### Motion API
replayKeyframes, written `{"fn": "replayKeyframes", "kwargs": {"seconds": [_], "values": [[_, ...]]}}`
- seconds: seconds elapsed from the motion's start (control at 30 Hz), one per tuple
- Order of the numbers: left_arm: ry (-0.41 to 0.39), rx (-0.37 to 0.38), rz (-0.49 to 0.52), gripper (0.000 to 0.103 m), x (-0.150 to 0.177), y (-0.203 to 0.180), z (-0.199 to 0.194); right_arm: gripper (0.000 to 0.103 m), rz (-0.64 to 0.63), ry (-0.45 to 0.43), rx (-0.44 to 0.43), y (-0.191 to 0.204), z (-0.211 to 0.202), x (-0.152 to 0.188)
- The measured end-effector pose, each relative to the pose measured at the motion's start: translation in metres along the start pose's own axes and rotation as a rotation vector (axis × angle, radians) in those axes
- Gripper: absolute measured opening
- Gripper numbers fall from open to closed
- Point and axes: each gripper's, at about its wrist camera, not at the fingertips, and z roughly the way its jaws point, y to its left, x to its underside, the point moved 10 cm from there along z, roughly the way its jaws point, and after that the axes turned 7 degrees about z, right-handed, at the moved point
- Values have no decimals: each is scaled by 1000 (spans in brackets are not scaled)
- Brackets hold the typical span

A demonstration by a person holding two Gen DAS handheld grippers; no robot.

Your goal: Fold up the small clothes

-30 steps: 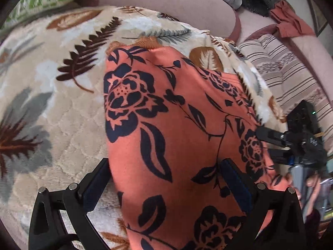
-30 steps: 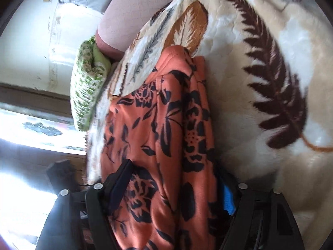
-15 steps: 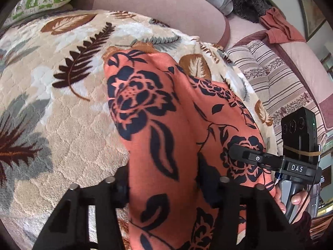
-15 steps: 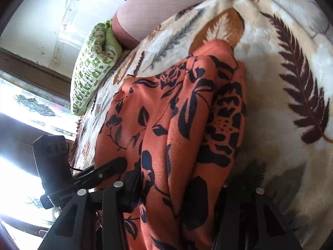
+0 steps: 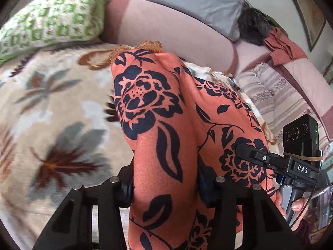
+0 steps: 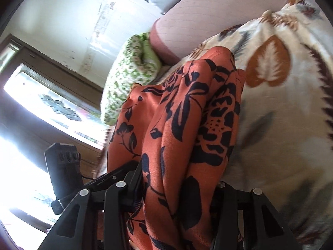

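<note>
Both grippers clamp the orange floral garment [image 5: 166, 129]: left gripper [image 5: 165, 184] and right gripper [image 6: 179, 184] fingers nearly closed on bunched cloth, lifted over the plush leaf-print blanket [image 5: 52, 108] on the sofa. Risk: the smooth, slippery-looking fabric slides out of a grip, or layers bunch unevenly, giving a skewed fold. Lace-trimmed hem [image 5: 149, 44] hangs at the far end.

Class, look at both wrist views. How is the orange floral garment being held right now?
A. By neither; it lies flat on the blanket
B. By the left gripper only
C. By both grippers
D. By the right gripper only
C: the orange floral garment bunches between the fingers of the left gripper and, in the other view, of the right gripper.
</note>
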Motion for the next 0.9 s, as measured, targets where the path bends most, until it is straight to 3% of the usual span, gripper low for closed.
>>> {"fn": "replayKeyframes", "kwargs": {"seconds": [0.23, 0.3, 0.37, 0.5, 0.73, 0.9], "values": [[15, -109, -41, 50, 9, 53, -2, 46, 27, 16, -11, 6, 46, 15], [56, -160, -45, 51, 16, 62, 12, 46, 30, 44, 52, -5, 66, 20], [110, -211, -75, 66, 26, 75, 25, 53, 37, 76, 170, -27, 81, 26], [80, -255, -107, 70, 26, 81, 12, 64, 23, 75, 224, -26, 73, 26], [-30, -462, -127, 73, 27, 88, -55, 66, -139, -112, 353, 7, 15, 24], [-112, -624, -116, 75, 23, 84, -111, 66, -267, -251, 386, 56, -31, 33]]}}
